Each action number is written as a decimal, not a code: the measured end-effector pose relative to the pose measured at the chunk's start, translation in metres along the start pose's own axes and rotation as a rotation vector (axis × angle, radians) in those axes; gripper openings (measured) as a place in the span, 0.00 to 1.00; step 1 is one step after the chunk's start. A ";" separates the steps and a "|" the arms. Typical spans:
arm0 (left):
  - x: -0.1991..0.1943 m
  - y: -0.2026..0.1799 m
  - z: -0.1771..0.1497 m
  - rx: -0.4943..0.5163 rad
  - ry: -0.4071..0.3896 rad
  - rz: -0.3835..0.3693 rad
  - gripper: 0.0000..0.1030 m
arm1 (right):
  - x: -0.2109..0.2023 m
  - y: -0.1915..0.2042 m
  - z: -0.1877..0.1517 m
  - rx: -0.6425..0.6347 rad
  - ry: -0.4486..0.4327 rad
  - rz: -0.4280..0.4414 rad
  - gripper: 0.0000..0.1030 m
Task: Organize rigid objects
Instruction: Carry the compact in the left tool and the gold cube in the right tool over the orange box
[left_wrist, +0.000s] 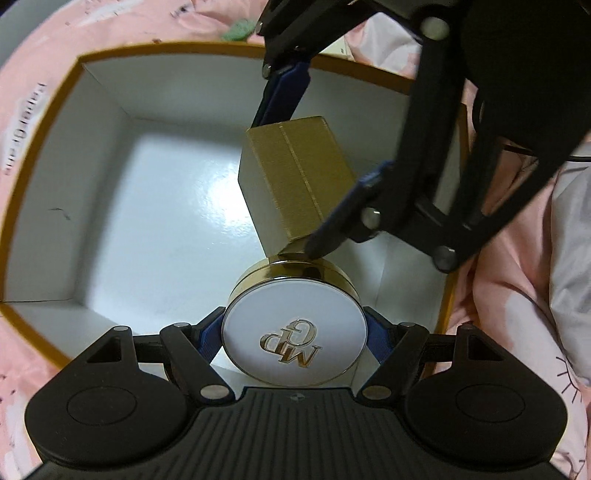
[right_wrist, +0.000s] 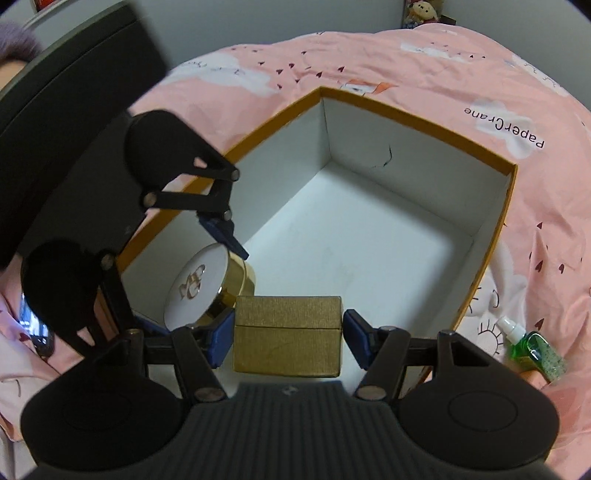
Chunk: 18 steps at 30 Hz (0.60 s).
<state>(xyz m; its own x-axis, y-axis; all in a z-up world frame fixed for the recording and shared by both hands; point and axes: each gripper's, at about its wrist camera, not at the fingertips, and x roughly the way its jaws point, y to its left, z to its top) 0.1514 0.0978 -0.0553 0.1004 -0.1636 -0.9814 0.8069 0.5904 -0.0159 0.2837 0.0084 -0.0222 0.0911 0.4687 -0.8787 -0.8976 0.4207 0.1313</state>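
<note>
Both cams ride the grippers, close in, aimed steeply down into the open box (left_wrist: 44, 177) on the pink bedding (right_wrist: 406, 62). Left-wrist cam faces the box's far wall; right-wrist cam faces a far corner. Shared: box floor, prob. the same walls.

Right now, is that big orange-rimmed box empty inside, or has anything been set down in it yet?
Apparently empty: the big box's white floor shows bare. The gold box and round gold case are held over it by the grippers; whether either touches the floor is unclear.
</note>
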 end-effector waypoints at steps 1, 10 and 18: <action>0.003 0.005 0.001 -0.011 0.011 -0.037 0.85 | 0.002 0.000 -0.001 -0.002 0.006 0.001 0.61; 0.023 0.023 0.004 -0.022 0.075 -0.119 0.85 | 0.010 -0.001 -0.002 -0.065 0.039 -0.019 0.57; 0.026 0.040 -0.007 -0.088 0.050 -0.141 0.88 | 0.015 0.003 0.002 -0.121 0.063 -0.021 0.57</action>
<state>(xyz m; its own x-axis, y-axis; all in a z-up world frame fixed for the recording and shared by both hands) 0.1822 0.1223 -0.0830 -0.0407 -0.2116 -0.9765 0.7565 0.6319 -0.1684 0.2828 0.0185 -0.0344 0.0871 0.4095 -0.9081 -0.9417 0.3313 0.0591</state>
